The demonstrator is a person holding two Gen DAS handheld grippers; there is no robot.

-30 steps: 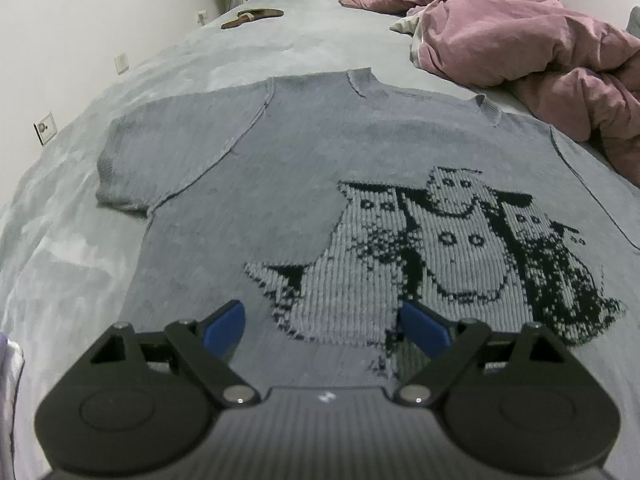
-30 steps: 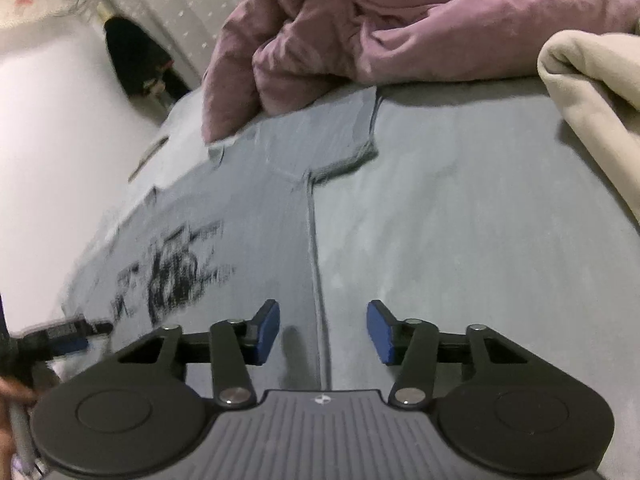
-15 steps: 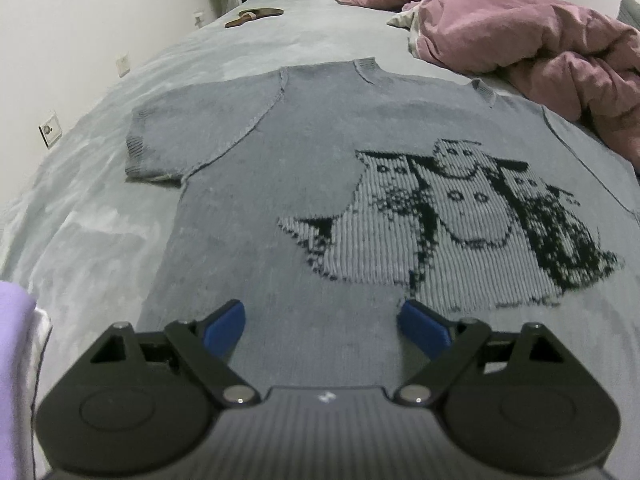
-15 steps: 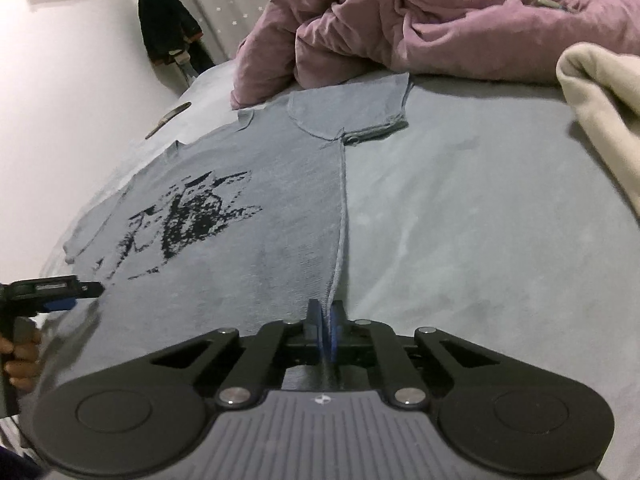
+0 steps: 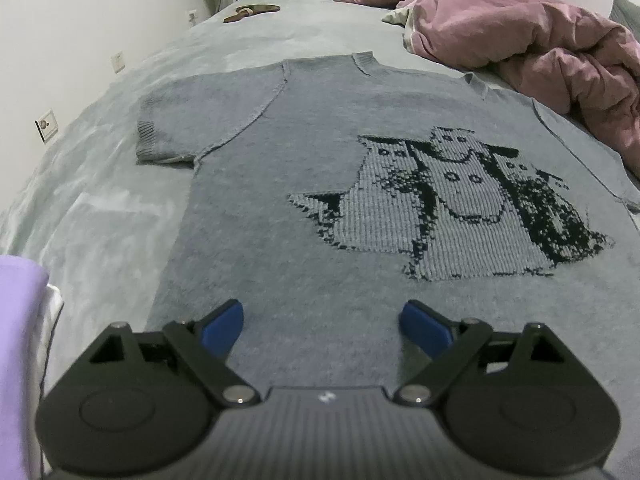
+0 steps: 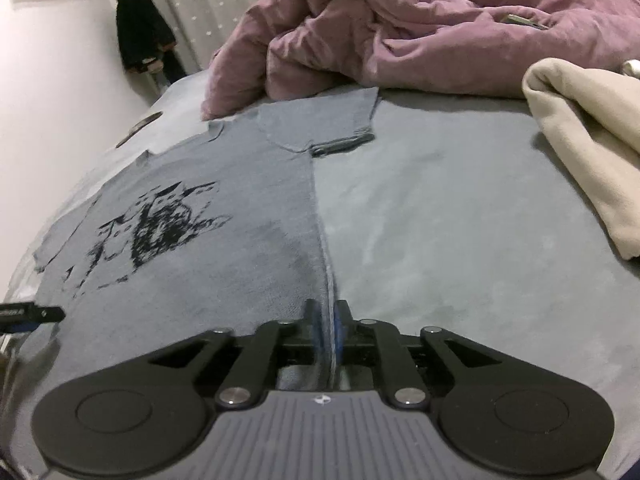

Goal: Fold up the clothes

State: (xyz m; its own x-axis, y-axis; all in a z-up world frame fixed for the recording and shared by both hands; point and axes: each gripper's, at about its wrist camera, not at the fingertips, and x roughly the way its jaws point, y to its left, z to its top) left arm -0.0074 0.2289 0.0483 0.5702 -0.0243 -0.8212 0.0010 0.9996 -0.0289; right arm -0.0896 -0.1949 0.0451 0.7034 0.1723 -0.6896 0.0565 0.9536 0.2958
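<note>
Grey sweater (image 5: 304, 208) flat on bed (image 6: 460, 216); right claw (image 6: 326, 330) opening, side hem between pads; left claw (image 5: 322, 320) spread wide, empty.

Grey bed (image 5: 120, 216) — sweater (image 5: 320, 208), pink duvet (image 5: 540, 48)

Sweater (image 5: 304, 184) right sleeve cut off beside pink duvet (image 5: 532, 36); hem hidden behind left gripper (image 5: 322, 320); beige garment (image 6: 592, 136) cropped.

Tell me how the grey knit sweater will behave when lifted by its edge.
The sweater lies limp and flat on the bed, so it will probably drape and sag. Its ribbed knit looks grippy, unlikely to slip. The edge already bunches between the right hand-held gripper's opening jaws.
</note>
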